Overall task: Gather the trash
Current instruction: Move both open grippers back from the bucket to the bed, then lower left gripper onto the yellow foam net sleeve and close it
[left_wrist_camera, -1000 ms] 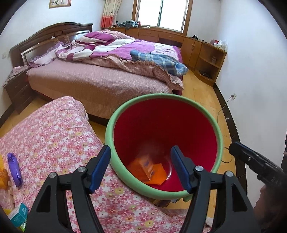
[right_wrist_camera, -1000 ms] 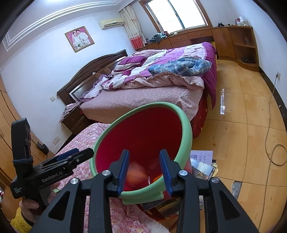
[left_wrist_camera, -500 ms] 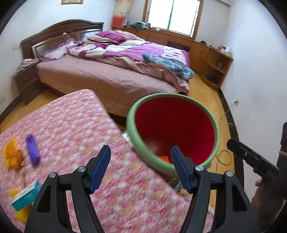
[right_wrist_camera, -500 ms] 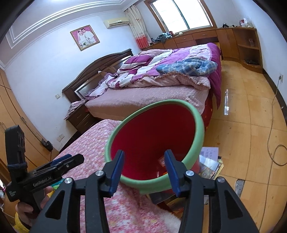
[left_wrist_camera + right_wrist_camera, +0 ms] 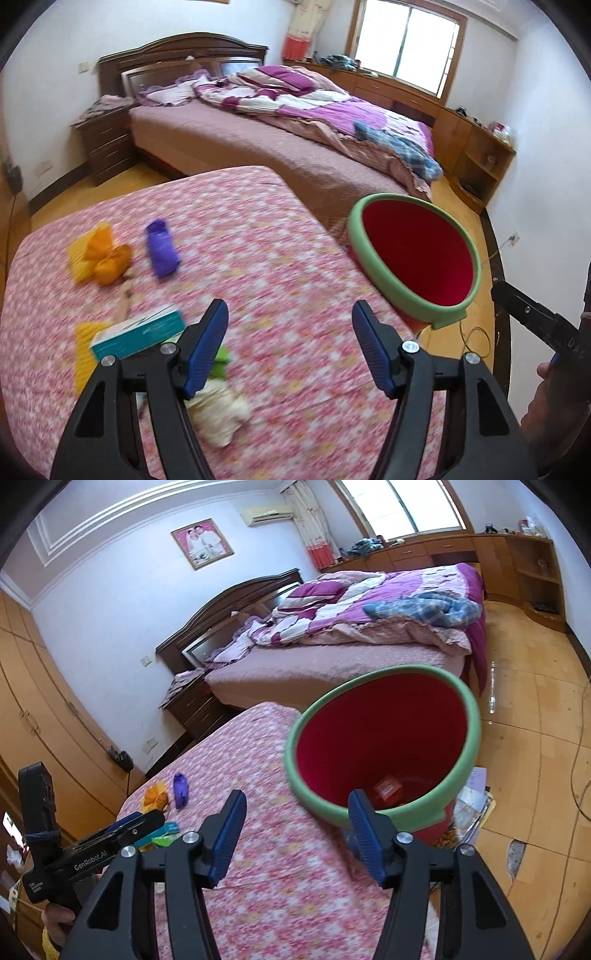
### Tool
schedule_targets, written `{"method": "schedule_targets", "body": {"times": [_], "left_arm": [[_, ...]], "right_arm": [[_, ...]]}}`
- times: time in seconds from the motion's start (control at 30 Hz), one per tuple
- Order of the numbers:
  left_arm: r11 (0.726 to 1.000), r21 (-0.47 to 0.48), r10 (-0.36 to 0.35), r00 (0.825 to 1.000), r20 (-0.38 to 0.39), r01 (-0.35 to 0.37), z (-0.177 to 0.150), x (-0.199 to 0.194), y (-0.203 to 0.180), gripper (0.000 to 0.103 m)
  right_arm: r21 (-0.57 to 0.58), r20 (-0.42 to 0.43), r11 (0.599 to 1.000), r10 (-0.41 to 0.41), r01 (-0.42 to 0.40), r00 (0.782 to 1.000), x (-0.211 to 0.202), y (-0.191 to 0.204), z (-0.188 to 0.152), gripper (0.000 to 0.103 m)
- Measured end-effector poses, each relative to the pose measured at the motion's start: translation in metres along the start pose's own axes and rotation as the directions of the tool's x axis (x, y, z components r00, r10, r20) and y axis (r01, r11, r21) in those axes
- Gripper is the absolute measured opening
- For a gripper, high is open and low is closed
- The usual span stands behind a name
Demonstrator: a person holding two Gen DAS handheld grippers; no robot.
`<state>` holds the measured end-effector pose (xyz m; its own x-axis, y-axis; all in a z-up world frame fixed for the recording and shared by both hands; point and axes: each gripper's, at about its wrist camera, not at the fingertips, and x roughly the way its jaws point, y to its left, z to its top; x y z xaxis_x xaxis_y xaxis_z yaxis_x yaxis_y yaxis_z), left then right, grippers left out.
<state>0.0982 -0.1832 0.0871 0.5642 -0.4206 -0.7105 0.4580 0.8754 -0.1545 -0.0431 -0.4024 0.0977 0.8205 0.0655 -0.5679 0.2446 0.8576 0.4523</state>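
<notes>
Farthest left on the flowered surface (image 5: 280,258) you have a yellow and orange wrapper (image 5: 99,258) with a purple wrapper (image 5: 161,251) just beside it, both lying loose and well apart from the bin, so they read as trash not yet collected. Nearer you lie a teal box (image 5: 138,330) on a yellow sheet (image 5: 83,354), a scrap of green (image 5: 221,363) and a crumpled pale wad (image 5: 218,410), the last two partly hidden behind the near finger, so their exact shape is hard to tell. Your left tongs (image 5: 290,347) hang over this cluster with the jaws spread wide and nothing between them, which suits a reach for the next piece; the box or the wad looks the closest pick. Further right, the red bin with the green rim (image 5: 410,291) stands off the edge of the surface, tipped so its mouth faces you, likely so that pieces can be dropped in without a long reach. In the right wrist view an orange carton (image 5: 386,788) already lies at the bottom. Your right tongs (image 5: 295,836) sit just before the rim, jaws opening and empty, a fit for a piece just let go there. Most of the trash seems left to gather
</notes>
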Motion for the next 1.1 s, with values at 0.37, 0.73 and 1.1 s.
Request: {"method": "schedule_targets", "body": {"times": [0.37,0.73,1.1], "left_arm": [[0.991,-0.075,0.108,0.994,0.003,-0.108,-0.032,-0.023,0.063,0.069],[0.981,-0.125,0.143,0.989,-0.046,-0.148,-0.064,-0.007,0.107,0.064],[0.986,-0.073,0.147,0.987,-0.06,-0.151,-0.061,0.012,0.116,0.047]], "right_arm": [[-0.054,-0.075,0.998,0.022,-0.026,0.997,0.02,0.034,-0.024,0.062],[-0.107,-0.153,0.994,0.017,-0.033,0.988,0.044,0.061,-0.048,0.063],[-0.116,-0.198,0.993,0.009,-0.033,0.98,0.058,0.067,-0.058,0.063]]}}
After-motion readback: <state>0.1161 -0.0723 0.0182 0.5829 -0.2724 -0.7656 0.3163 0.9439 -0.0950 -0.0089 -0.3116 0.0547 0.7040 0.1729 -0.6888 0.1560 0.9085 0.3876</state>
